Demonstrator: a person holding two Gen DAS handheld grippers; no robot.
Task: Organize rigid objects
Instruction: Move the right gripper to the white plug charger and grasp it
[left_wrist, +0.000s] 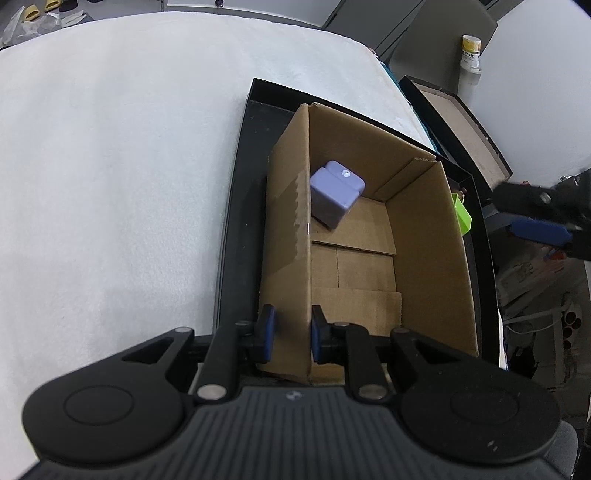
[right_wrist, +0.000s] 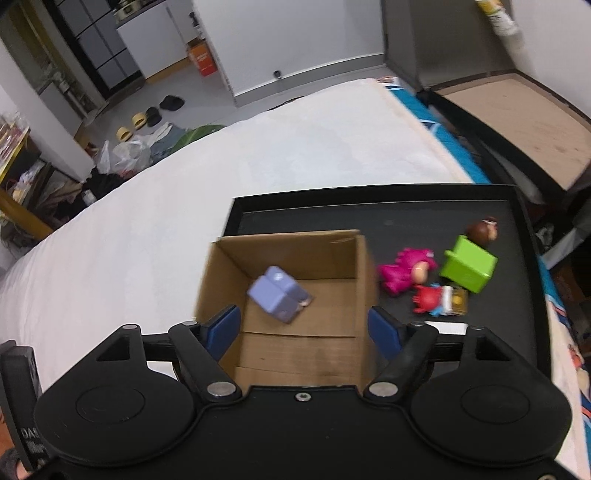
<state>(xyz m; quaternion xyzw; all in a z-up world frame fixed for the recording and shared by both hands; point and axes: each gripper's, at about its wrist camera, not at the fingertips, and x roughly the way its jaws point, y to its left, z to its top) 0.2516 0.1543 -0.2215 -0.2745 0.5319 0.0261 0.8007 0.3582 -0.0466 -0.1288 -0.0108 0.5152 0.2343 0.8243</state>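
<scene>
An open cardboard box (left_wrist: 424, 236) (right_wrist: 332, 251) stands in a black tray (left_wrist: 240, 206) (right_wrist: 406, 218) on a white bed. A lilac block (left_wrist: 334, 194) (right_wrist: 277, 295) is inside the box near its left wall, tilted; it is blurred in the right wrist view. My left gripper (left_wrist: 290, 332) straddles the box's left wall, pads close on either side of it. My right gripper (right_wrist: 304, 328) is wide open and empty above the box. Beside the box in the tray lie a green block (right_wrist: 469, 267) (left_wrist: 461, 214), a pink figure (right_wrist: 402, 275), a red figure (right_wrist: 439, 299) and a brown-headed figure (right_wrist: 484, 229).
White bedding (left_wrist: 129, 147) (right_wrist: 258, 155) lies left of and behind the tray. A brown-topped black box (right_wrist: 517, 118) (left_wrist: 461, 125) stands to the right. The right gripper (left_wrist: 539, 225) shows at the right edge of the left wrist view. Slippers and bags lie on the floor (right_wrist: 140, 136).
</scene>
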